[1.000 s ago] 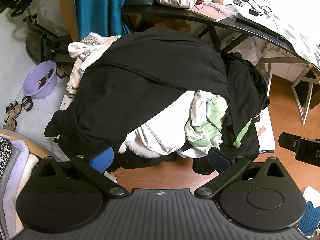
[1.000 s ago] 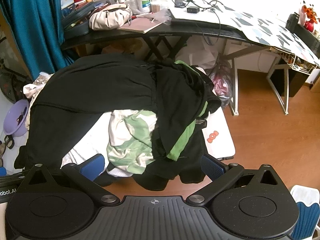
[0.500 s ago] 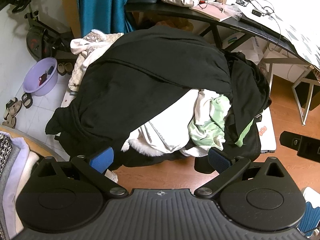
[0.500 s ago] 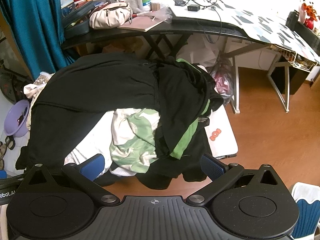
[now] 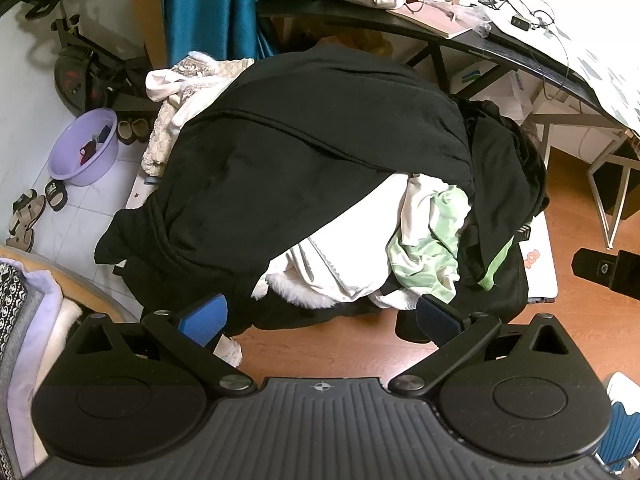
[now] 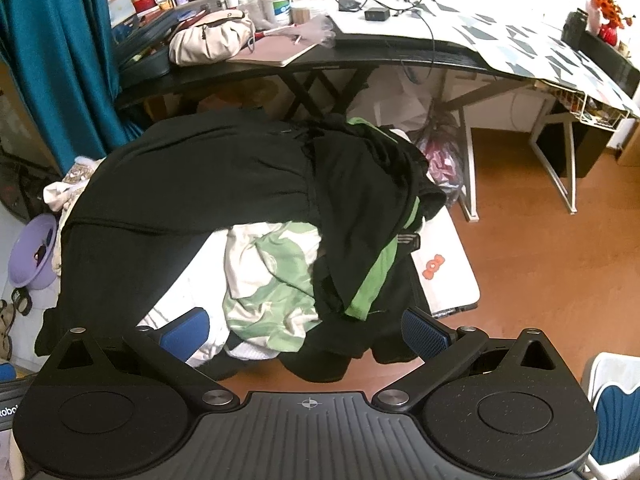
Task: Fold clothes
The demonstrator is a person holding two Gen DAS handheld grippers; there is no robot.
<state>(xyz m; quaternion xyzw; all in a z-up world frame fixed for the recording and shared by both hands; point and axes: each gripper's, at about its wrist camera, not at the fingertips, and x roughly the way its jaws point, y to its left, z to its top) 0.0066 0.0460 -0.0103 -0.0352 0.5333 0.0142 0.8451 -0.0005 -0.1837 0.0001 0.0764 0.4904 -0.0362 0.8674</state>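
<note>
A heap of clothes covers a small white table [image 6: 448,276]. A big black garment [image 5: 304,160] [image 6: 192,192] lies on top. A white piece [image 5: 344,260] and a pale green and white one [image 5: 432,248] [image 6: 272,280] show under it. A black top with green lining [image 6: 360,216] drapes at the right. My left gripper [image 5: 320,318] hangs open above the near edge of the heap, holding nothing. My right gripper [image 6: 304,330] is also open and empty, over the green piece and the heap's dark near edge.
A cluttered black desk [image 6: 280,68] with a beige bag [image 6: 208,40] stands behind the heap. Teal curtain [image 5: 208,8] at back left. A purple basin [image 5: 84,148] and sandals lie on the tiled floor at left. Folded fabrics [image 5: 24,320] are stacked at near left. Wooden floor [image 6: 540,264] lies right.
Both views have drawn slightly closer to the heap and shifted a little. Both grippers stay open, and the clothes have not moved.
</note>
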